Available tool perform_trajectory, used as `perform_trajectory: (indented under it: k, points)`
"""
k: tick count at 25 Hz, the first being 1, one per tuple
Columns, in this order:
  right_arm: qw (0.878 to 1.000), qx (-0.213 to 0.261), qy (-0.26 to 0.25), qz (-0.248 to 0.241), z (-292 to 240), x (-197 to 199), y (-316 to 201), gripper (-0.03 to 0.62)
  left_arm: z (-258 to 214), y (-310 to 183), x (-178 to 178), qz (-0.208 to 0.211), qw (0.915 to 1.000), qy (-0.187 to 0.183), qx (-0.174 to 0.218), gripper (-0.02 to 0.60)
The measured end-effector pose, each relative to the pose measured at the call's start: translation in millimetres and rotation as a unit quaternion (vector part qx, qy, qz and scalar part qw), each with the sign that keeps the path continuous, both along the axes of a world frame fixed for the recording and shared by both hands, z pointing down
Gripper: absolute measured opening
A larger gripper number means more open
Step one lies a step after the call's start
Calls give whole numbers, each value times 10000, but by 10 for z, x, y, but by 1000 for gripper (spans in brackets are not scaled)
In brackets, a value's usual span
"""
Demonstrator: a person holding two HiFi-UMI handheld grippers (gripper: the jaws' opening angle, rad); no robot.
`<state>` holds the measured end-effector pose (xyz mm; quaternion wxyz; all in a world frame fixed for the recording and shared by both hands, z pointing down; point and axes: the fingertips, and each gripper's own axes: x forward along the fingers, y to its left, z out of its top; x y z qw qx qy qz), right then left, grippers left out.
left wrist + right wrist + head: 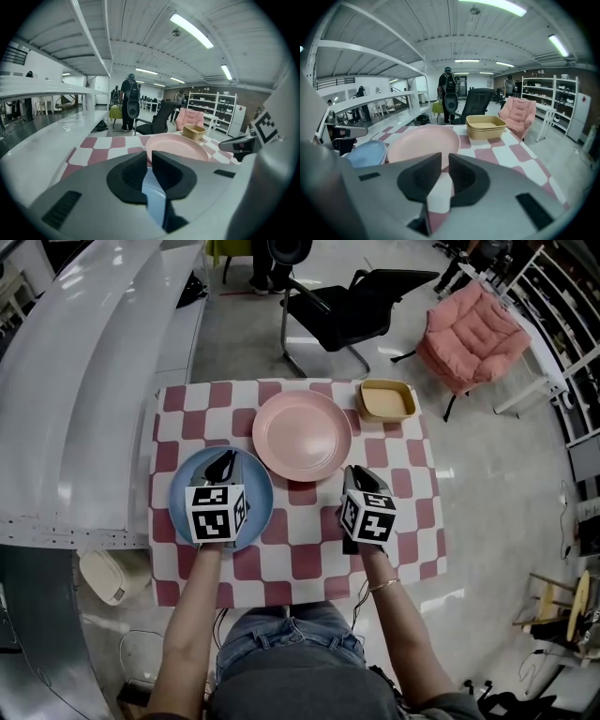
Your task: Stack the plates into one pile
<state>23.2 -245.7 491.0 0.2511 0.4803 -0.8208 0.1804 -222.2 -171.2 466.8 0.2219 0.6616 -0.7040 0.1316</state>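
A pink plate (302,435) (180,146) (423,140) lies at the back middle of the red-and-white checked table (412,521). To its left and nearer me is a blue plate (253,512) (365,153). My left gripper (222,463) (149,157) hovers over the blue plate, whose surface (152,192) shows through the narrow gap of its jaws; nothing is pinched between them. My right gripper (357,474) (445,161) sits just right of the pink plate's near rim, jaws slightly apart and empty, over the cloth.
Stacked yellow square bowls (387,399) (485,125) stand at the table's back right corner. A black chair (347,306) and a pink armchair (473,334) are beyond the table. A white counter (84,381) runs along the left. A person (130,101) stands far behind.
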Motion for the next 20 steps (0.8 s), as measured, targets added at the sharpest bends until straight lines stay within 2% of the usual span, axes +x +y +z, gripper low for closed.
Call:
perform_trajectory:
  k: [3,9,20]
  points:
    - [9999,-45,-21,113,19,72,-185,57,30,-207,75,156,9997,158,-89,41]
    - [9998,-89,-51,180,54,97,-547,57,55,-604,40,187,9997,34,-155,44]
    - [9993,-358,97,-25,305,41,-908,57,376,-1097,-38,331,9972,145,-655,83]
